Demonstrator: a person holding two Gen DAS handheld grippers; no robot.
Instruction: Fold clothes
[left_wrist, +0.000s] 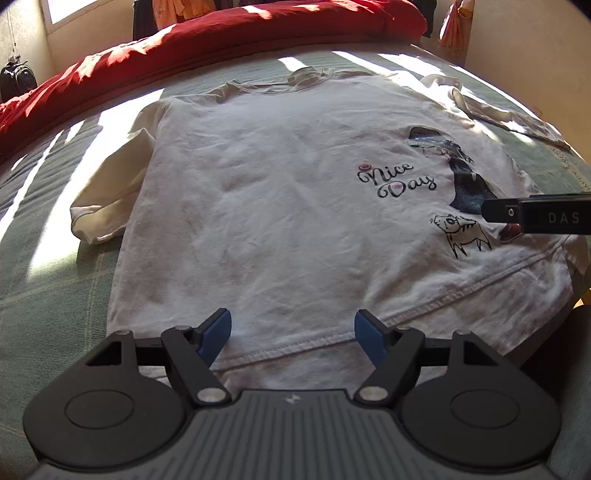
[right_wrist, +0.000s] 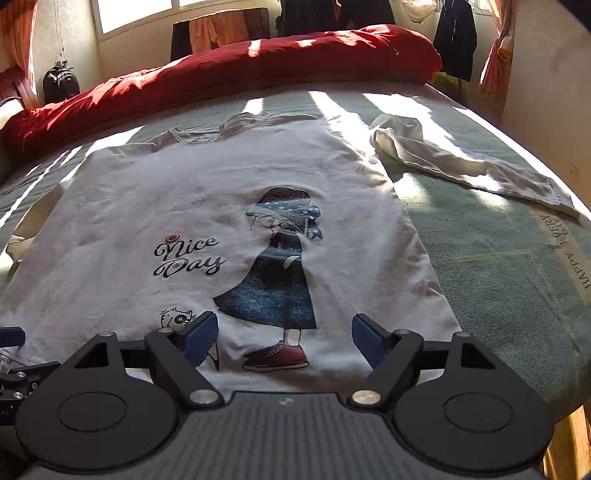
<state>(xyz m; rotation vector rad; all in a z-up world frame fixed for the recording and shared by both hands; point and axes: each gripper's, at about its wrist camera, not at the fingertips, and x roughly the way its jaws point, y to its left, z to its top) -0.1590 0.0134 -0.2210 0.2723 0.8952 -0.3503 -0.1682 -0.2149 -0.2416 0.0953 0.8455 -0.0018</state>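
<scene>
A white long-sleeved shirt (left_wrist: 266, 206) with a "Nice Day" print and a girl in a blue dress lies flat, front up, on the bed; it also shows in the right wrist view (right_wrist: 207, 199). Its left sleeve (left_wrist: 110, 192) is folded beside the body. Its right sleeve (right_wrist: 461, 162) stretches out to the right. My left gripper (left_wrist: 291, 332) is open and empty just above the shirt's bottom hem. My right gripper (right_wrist: 284, 332) is open and empty over the hem near the printed red shoe; part of it shows at the right edge of the left wrist view (left_wrist: 535, 214).
The bed has a pale green checked sheet (right_wrist: 498, 266) with a "HAPPY EVERY DAY" strip near its right edge. A red duvet (right_wrist: 240, 70) is bunched along the far side. A black backpack (right_wrist: 61, 83) and hanging clothes stand by the far wall.
</scene>
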